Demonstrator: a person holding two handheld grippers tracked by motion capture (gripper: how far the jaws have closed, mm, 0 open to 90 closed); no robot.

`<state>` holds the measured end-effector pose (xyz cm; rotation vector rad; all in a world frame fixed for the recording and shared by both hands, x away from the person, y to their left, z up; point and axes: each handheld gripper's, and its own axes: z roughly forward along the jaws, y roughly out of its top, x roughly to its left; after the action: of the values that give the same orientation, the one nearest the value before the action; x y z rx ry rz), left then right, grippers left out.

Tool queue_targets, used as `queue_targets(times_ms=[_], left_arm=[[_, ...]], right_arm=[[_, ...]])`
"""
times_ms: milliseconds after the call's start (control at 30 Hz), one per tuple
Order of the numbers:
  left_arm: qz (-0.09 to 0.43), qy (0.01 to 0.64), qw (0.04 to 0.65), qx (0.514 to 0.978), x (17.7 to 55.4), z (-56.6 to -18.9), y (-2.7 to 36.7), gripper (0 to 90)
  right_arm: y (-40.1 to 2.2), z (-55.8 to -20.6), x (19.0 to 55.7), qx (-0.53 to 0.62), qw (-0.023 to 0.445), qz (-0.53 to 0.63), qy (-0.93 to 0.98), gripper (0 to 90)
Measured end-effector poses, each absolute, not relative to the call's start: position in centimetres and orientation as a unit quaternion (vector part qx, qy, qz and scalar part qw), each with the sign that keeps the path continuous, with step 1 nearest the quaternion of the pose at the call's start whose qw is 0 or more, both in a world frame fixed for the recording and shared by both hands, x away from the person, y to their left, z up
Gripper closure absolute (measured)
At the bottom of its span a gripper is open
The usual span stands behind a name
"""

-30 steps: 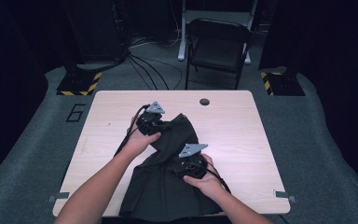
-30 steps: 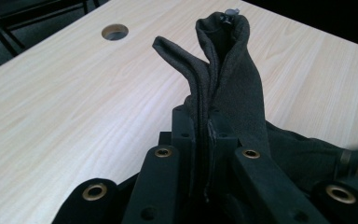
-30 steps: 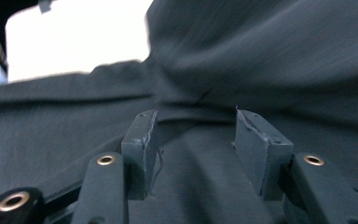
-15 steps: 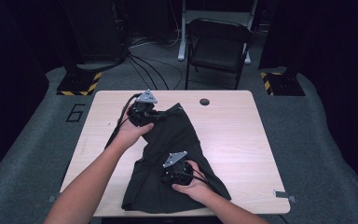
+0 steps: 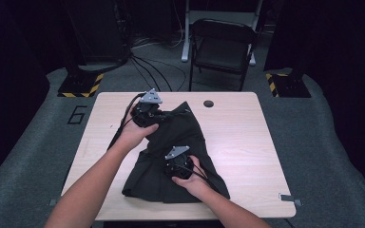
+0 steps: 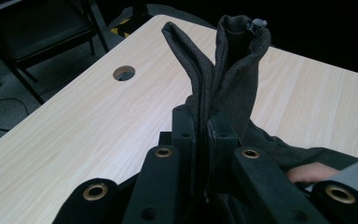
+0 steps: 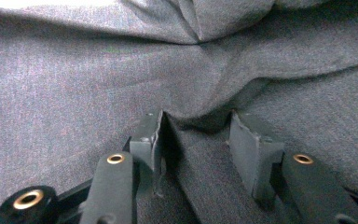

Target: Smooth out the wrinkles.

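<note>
Dark cloth [image 5: 180, 142], soft, heavily creased

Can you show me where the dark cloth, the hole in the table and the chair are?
cloth [image 5: 190, 137], high view, its flat middle.
hole [image 5: 208, 103], high view, its centre.
chair [image 5: 221, 52], high view, its seat.

Garment [image 5: 180, 142] on table [image 5: 247, 137] — chair [image 5: 221, 50] behind

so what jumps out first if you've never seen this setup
A dark garment sprawls across the middle of the light wooden table. The left gripper is shut on a fold of it, lifted near the far edge. The right gripper presses into the cloth nearer the person, its jaws just closing with a ridge of fabric between them.
</note>
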<state>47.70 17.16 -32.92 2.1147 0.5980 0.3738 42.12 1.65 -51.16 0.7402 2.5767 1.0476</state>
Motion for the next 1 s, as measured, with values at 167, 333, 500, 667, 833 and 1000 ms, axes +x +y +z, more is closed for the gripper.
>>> queue_targets(times_ms=[167,333,500,667,833,1000], left_arm=[[0.151,0.241,0.441,0.852,47.7,-32.9,17.4,84.2],[0.150,0.246,0.439,0.851,47.7,-33.2,17.9,84.2],[0.152,0.248,0.439,0.850,47.7,-33.3,18.2,84.2],[0.152,0.247,0.440,0.850,47.6,-33.6,18.1,84.1],[0.149,0.244,0.441,0.851,47.4,-33.7,18.1,84.1],[0.146,0.242,0.446,0.849,47.1,-33.9,18.1,84.1]], right_arm=[[1.6,-51.2,42.3,0.262,0.123,0.361,0.887,55.1],[1.2,-50.8,42.5,0.251,0.122,0.352,0.894,54.5],[0.6,-50.3,42.4,0.254,0.120,0.350,0.893,50.6],[-1.0,-48.7,41.8,0.261,0.126,0.363,0.885,50.0],[-2.3,-48.5,41.8,0.275,0.129,0.368,0.879,50.0],[-3.7,-49.8,42.1,0.301,0.111,0.366,0.873,50.7]])
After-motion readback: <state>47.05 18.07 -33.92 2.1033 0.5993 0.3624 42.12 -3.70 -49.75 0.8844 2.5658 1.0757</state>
